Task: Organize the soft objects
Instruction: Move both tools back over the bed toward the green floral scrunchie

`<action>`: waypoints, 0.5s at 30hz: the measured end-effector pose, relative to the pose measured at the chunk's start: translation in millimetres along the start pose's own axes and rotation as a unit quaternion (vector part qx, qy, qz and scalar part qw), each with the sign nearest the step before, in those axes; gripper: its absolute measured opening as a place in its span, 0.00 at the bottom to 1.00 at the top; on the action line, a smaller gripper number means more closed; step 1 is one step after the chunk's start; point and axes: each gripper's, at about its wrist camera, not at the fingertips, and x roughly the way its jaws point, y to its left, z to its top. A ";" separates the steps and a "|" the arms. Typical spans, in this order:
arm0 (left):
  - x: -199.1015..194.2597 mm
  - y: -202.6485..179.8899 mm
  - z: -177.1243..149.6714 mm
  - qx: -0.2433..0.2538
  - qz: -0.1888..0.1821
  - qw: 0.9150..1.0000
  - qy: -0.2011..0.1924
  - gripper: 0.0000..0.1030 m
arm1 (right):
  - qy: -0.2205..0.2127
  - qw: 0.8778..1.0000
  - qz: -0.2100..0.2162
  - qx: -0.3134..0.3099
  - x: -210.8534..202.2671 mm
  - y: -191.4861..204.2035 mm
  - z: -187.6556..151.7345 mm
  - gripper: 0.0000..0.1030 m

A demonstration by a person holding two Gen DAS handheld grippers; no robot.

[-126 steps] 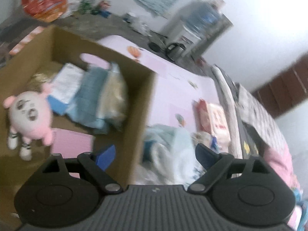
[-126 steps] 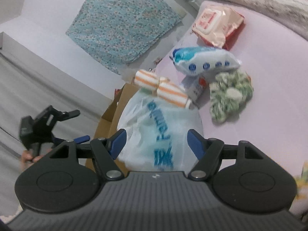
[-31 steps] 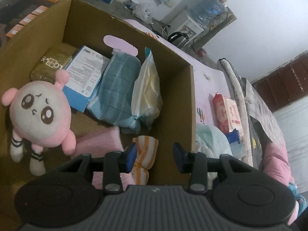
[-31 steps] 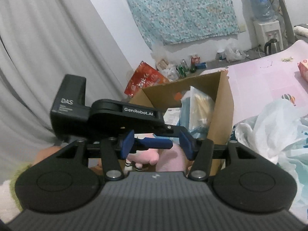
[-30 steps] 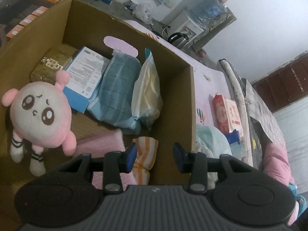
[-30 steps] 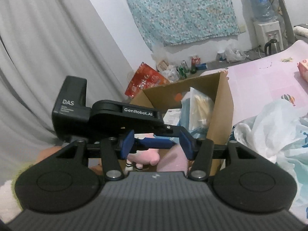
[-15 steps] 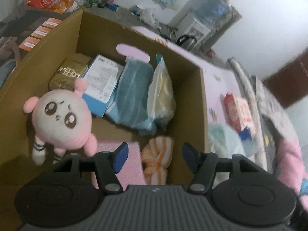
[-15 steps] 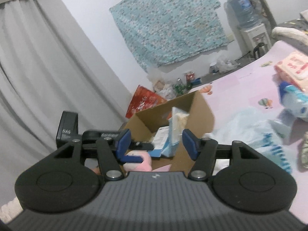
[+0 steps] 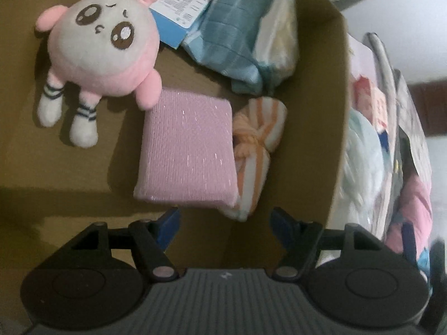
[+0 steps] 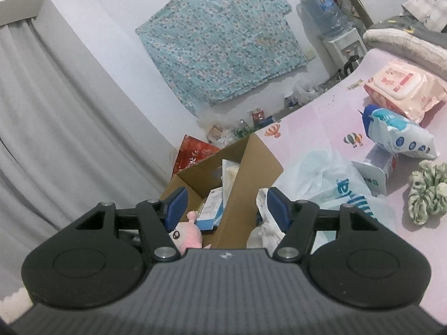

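My left gripper (image 9: pixel 225 223) points down into the cardboard box (image 9: pixel 332 111), its jaws opening and nothing between them. Just beyond its fingertips lies the orange-striped rolled cloth (image 9: pixel 257 139), resting on the box floor beside a pink sponge pad (image 9: pixel 187 150). A pink plush doll (image 9: pixel 97 42), a folded blue towel (image 9: pixel 232 36) and a bagged yellow item (image 9: pixel 279 36) also lie in the box. My right gripper (image 10: pixel 225 206) hovers above the box (image 10: pixel 245 184) edge, jaws opening and empty. On the pink mat (image 10: pixel 315 128) sit a green scrunchie (image 10: pixel 427 192), a blue-white pack (image 10: pixel 399 134) and a pink wipes pack (image 10: pixel 402 86).
A crumpled white plastic bag (image 10: pixel 329 184) lies right of the box. A grey curtain (image 10: pixel 56 125) hangs at the left, a patterned cloth (image 10: pixel 220 47) on the wall. A water dispenser (image 10: pixel 335 25) and kettle stand at the back. Bedding edges the mat's far right.
The left gripper opened and let go of the striped cloth, which now lies in the box, then tipped downward. The right gripper swung right, away from the left gripper, toward the mat.
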 end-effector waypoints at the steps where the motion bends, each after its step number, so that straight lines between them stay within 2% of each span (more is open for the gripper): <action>1: 2.4 0.2 3.8 -0.008 0.003 1.000 -0.004 0.70 | 0.001 1.000 -0.001 0.000 0.0 -1.0 -0.4 0.61; 11: -4.2 -0.4 28.0 -0.029 0.029 0.998 -0.055 0.71 | 0.007 1.000 -0.008 0.018 8.7 -18.9 -5.7 0.61; 15: -5.6 -3.1 30.0 -0.026 0.037 0.997 -0.059 0.71 | 0.009 1.000 -0.006 0.021 12.6 -21.8 -6.5 0.61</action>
